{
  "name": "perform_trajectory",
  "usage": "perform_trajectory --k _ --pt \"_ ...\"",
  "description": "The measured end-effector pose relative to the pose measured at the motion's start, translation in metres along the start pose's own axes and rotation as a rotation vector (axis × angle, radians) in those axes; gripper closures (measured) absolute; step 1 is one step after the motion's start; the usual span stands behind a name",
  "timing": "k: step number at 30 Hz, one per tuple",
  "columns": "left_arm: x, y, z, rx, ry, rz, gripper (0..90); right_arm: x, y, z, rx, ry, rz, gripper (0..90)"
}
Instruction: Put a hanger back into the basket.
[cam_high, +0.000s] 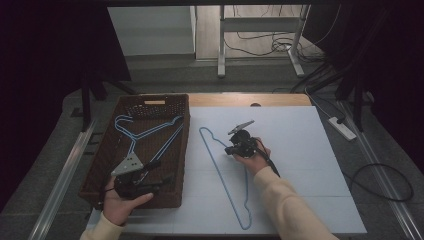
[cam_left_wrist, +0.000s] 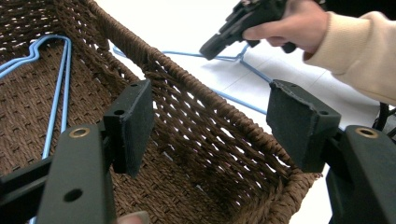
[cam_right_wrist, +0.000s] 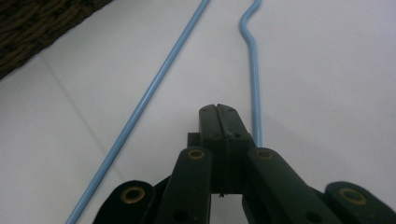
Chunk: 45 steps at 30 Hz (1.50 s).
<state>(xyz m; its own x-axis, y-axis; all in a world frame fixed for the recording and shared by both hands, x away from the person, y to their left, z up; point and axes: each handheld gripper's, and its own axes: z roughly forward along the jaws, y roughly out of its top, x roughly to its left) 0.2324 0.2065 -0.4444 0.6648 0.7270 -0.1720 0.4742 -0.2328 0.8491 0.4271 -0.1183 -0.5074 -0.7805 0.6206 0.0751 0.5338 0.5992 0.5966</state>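
Hanger (cam_high: 227, 177) of thin blue wire lies flat on the white sheet (cam_high: 300, 165), just beside the wicker basket (cam_high: 183, 150); its long axis runs from the far bend near the basket's far end to the hook at the near edge of the table. Right gripper (cam_high: 231, 150) hovers over the upper part of this hanger, nose aimed toward the basket, jaws pressed fully together and holding nothing. In the right gripper view the two wire runs (cam_right_wrist: 140, 107) stretch away ahead of the closed tips (cam_right_wrist: 218, 112), one to the left, one just to the right, neither touched. Left gripper (cam_high: 165, 180) rests at the basket's near right corner, jaws wide apart astride the woven wall (cam_left_wrist: 205, 116) without pinching it. More blue hangers (cam_high: 150, 132) lie inside the basket. Right hand is plainly the nearer to the loose hanger; its jaws would need to open before any grasp.
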Motion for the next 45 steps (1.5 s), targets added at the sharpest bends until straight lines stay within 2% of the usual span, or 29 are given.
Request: perform_trajectory --k 3,6,7,10,12,17,25,29,34,38,45 --pt "0.000 0.000 0.000 0.001 -0.001 0.001 32.9 -0.006 0.005 0.011 0.015 -0.020 0.012 90.0" --pt "0.000 0.000 0.000 0.000 0.000 0.001 32.8 -0.009 0.004 0.015 0.016 -0.031 0.019 90.0" --pt "0.000 0.000 0.000 -0.001 0.000 0.001 32.9 -0.012 0.004 0.015 0.003 -0.037 0.038 90.0" --pt "0.001 0.000 0.000 0.000 0.000 0.000 32.9 -0.013 0.003 0.014 -0.003 -0.050 0.038 90.0" --pt "0.000 0.000 0.001 0.002 0.000 0.000 32.9 -0.015 0.002 0.013 -0.001 -0.077 0.028 90.0" --pt "0.000 0.000 0.001 0.003 0.000 0.002 32.9 -0.022 0.000 0.010 -0.003 -0.106 0.053 90.0" --pt "0.001 -0.001 0.001 0.003 0.002 0.000 32.9 -0.050 -0.013 -0.006 -0.002 -0.180 0.146 90.0" --pt "0.001 -0.001 0.000 0.001 0.003 0.001 32.9 -0.061 -0.020 -0.013 -0.004 -0.195 0.182 90.0" --pt "0.001 -0.001 0.002 0.004 0.004 -0.003 32.9 -0.071 -0.029 -0.022 -0.005 -0.214 0.213 90.0" --pt "0.000 0.000 0.000 0.000 0.005 0.002 32.9 -0.081 -0.042 -0.034 -0.010 -0.235 0.245 90.0" --pt "0.000 0.000 0.000 0.001 0.006 0.002 32.8 -0.088 -0.057 -0.047 -0.015 -0.249 0.272 90.0"
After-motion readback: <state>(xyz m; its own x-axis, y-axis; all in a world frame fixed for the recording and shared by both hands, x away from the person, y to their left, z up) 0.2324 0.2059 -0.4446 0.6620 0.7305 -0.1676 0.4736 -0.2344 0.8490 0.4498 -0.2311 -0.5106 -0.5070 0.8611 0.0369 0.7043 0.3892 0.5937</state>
